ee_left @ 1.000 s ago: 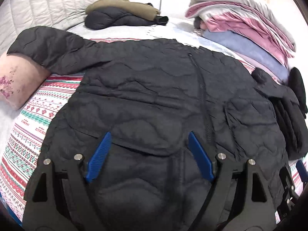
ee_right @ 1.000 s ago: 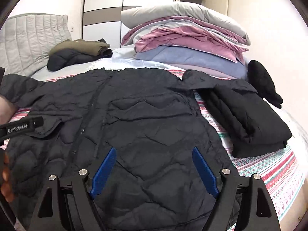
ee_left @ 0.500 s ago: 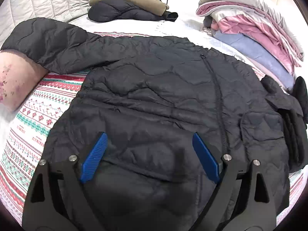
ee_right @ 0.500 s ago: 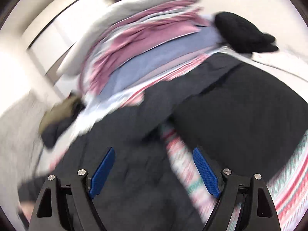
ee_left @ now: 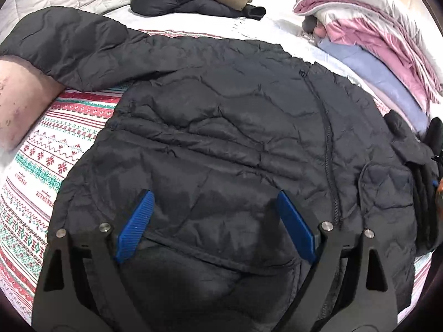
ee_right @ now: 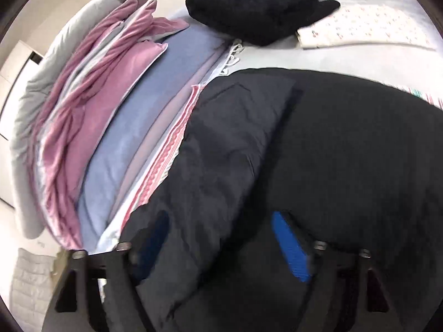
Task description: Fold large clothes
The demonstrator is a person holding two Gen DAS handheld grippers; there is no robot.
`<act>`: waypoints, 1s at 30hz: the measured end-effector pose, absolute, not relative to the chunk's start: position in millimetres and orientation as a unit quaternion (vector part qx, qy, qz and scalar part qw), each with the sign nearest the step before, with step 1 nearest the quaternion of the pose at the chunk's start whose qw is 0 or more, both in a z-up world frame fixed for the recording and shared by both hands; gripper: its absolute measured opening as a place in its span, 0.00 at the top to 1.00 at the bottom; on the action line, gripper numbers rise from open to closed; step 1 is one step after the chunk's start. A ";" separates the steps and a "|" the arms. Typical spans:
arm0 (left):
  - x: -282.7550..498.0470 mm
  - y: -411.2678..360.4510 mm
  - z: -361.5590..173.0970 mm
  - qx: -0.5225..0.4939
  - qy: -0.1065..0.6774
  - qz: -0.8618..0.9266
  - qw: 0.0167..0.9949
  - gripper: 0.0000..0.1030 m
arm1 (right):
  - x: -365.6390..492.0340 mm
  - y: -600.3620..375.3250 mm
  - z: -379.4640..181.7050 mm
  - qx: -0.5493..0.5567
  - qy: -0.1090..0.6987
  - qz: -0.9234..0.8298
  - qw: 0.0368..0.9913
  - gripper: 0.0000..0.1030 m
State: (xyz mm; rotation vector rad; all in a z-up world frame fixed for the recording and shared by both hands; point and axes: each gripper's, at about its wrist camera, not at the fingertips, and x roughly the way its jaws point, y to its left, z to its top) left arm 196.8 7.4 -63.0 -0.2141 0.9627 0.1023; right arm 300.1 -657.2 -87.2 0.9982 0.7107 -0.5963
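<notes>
Right gripper (ee_right: 221,240) swung over jacket sleeve (ee_right: 221,149), jaws just narrowing, sleeve between, unclamped; left gripper (ee_left: 216,221) apart.

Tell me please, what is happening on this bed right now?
A person holding two grippers is about to fold a black quilted jacket spread flat on the patterned bedspread. The left gripper hovers open above the jacket's lower part. The right gripper has gone to the jacket's sleeve beside the stacked blankets; its fingers have just been closing around that sleeve, but a firm grip is not clear yet.
</notes>
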 end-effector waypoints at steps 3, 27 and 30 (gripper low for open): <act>197.4 9.4 -63.4 -0.106 0.463 0.051 0.879 0.13 | 317.6 -654.7 -86.8 0.440 0.350 -0.283 0.777 0.93; 192.5 90.7 -60.2 -0.262 0.452 0.072 0.850 0.13 | 412.1 -143.1 -19.0 0.015 0.366 0.121 0.923 0.92; 191.7 99.6 -61.7 -0.274 0.453 0.076 0.845 0.13 | 427.1 -104.7 -95.8 -0.039 0.483 0.119 0.867 0.89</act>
